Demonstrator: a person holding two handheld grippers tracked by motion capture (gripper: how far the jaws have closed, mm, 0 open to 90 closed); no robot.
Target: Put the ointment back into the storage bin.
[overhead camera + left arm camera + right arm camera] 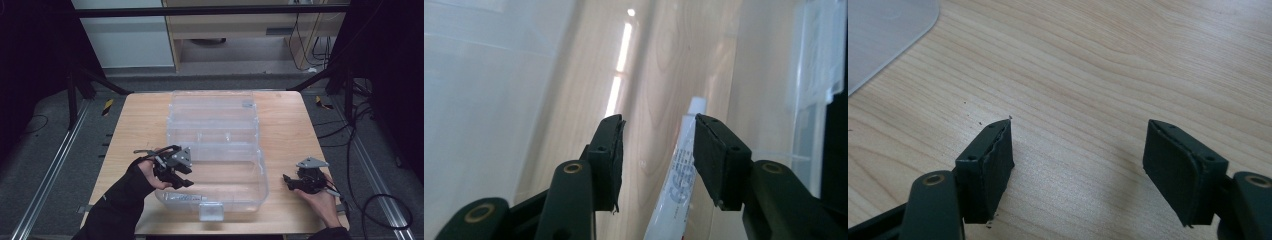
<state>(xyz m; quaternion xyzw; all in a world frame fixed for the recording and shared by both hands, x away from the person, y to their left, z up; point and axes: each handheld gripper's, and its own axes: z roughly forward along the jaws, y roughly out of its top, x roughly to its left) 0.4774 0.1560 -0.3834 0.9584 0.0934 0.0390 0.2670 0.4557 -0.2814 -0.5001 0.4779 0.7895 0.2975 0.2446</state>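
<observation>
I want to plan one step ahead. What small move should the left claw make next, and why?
Probably shift the left claw sideways until the white tube lies between its jaws, then close. The jaws stand open inside the clear bin, and the tube sits beside one jaw, not gripped.

the bench (290,125) is pale wood with a fine wavy grain. the box (215,150) on it is clear, colourless plastic, and the bench's wood shows through its walls. the tube (679,185) inside, near the box's front edge, is white with blue print. the left tongs (186,183) are black with a grey three-cornered plate on top and brass-coloured rivets; the right tongs (286,180) are the same black and grey. the left hand (145,172) wears a black glove and sleeve. the floor (40,145) is dark grey, with yellow-and-black striped tape (107,106) beyond the bench's far corners.
</observation>
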